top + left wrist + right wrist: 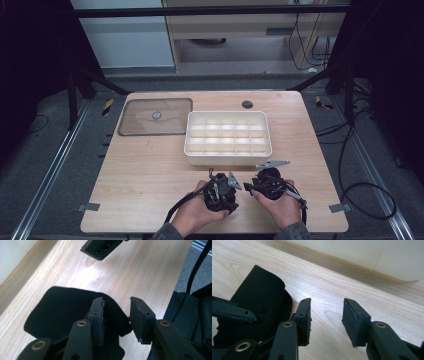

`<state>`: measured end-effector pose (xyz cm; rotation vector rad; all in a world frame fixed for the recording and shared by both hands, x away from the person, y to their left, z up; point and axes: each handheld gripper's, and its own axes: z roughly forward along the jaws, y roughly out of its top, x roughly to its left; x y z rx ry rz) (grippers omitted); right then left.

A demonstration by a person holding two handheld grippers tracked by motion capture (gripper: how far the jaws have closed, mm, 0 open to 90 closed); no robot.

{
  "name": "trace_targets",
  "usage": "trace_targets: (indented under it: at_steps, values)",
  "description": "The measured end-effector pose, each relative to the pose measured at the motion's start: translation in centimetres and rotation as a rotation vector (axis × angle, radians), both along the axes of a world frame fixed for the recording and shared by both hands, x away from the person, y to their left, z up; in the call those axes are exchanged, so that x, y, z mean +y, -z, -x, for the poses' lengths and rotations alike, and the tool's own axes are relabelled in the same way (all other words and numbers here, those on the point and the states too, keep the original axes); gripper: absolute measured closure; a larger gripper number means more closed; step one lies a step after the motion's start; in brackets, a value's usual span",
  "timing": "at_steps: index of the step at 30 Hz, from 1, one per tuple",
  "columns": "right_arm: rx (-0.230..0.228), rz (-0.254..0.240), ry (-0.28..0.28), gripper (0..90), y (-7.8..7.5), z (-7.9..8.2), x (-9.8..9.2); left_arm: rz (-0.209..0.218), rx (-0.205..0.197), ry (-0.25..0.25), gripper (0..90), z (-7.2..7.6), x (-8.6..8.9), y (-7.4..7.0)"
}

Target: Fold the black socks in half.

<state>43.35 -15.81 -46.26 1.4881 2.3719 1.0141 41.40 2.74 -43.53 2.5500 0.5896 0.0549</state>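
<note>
Near bench edge: soft black cloth piece point(62, 310) lying flat on the pale wooden bench point(140, 175), just beside both tongs. Left tongs point(117, 315) parted, nothing pinched; cloth beneath its left pad. Right tongs point(325, 317) parted over bare wood. Beyond: white compartmented plastic tray point(228, 137), near. Bench left side open.

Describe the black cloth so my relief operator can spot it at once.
Start at the white compartment tray mid-table, then come toward the near edge where both hands hold grippers. The black cloth lies crumpled on the wood there, beside the open jaws. It is the one soft, matte dark thing among hard plastic parts.
</note>
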Motion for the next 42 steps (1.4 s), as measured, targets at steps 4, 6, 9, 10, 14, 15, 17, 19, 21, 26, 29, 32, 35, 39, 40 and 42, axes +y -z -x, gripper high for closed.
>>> trace_targets:
  at_steps: [4, 6, 9, 10, 14, 15, 17, 19, 21, 26, 29, 32, 35, 39, 40, 42]
  values:
    - [-0.002, -0.001, 0.003, 57.2, -0.3, -0.1, 0.0, 0.006, -0.005, -0.003, 59.0, 0.0, 0.0, -0.4]
    - [-0.006, 0.002, 0.004, 56.3, -0.4, -0.1, -0.1, 0.010, 0.002, -0.002, 58.6, -0.1, 0.0, -0.5]
    - [-0.009, 0.000, 0.004, 55.6, -0.6, -0.2, -0.1, 0.005, 0.007, -0.004, 58.1, -0.2, -0.1, -0.6]
    - [-0.010, 0.000, 0.005, 55.4, -0.7, -0.2, -0.1, 0.004, 0.014, -0.006, 58.2, -0.3, 0.0, -0.4]
    - [-0.006, -0.002, 0.006, 54.9, -0.8, -0.2, 0.0, 0.017, 0.050, -0.011, 58.1, -0.6, 0.0, 0.3]
    - [-0.006, -0.002, 0.006, 54.7, -0.8, -0.2, 0.0, 0.021, 0.050, -0.007, 57.9, -0.6, 0.0, 0.3]
    - [-0.005, -0.002, 0.009, 54.5, -0.8, -0.2, -0.1, 0.023, 0.046, -0.003, 57.7, -0.5, -0.1, 0.2]
    - [-0.004, -0.001, 0.011, 54.4, -0.8, -0.2, -0.1, 0.026, 0.046, -0.001, 57.2, -0.5, -0.1, 0.2]
    - [0.000, -0.007, 0.011, 54.2, -0.8, -0.2, 0.0, 0.030, 0.050, -0.008, 56.5, -0.6, -0.1, 0.2]
    - [-0.001, 0.000, 0.011, 52.7, -0.9, -0.2, 0.1, 0.036, 0.046, -0.011, 53.1, -0.6, -0.1, 0.0]
    - [-0.004, -0.001, 0.006, 51.6, -1.1, -0.3, 0.1, 0.043, 0.041, -0.020, 49.8, -0.7, -0.1, -0.1]
    - [-0.005, 0.004, 0.012, 51.1, -1.2, -0.4, 0.0, 0.046, 0.037, -0.021, 48.1, -0.8, 0.0, -0.2]
    - [-0.008, 0.003, 0.014, 50.8, -1.4, -0.4, -0.1, 0.047, 0.037, -0.025, 48.1, -0.8, 0.1, -0.3]
    - [-0.008, 0.000, 0.016, 50.6, -1.4, -0.4, -0.2, 0.058, 0.033, -0.033, 48.0, -0.9, 0.4, -0.5]
    - [-0.008, -0.001, 0.017, 50.6, -1.4, -0.4, -0.2, 0.060, 0.033, -0.035, 47.9, -1.0, 0.4, -0.5]
    - [-0.008, 0.001, 0.018, 50.4, -1.3, -0.4, -0.2, 0.059, 0.032, -0.040, 47.9, -1.0, 0.5, -0.5]
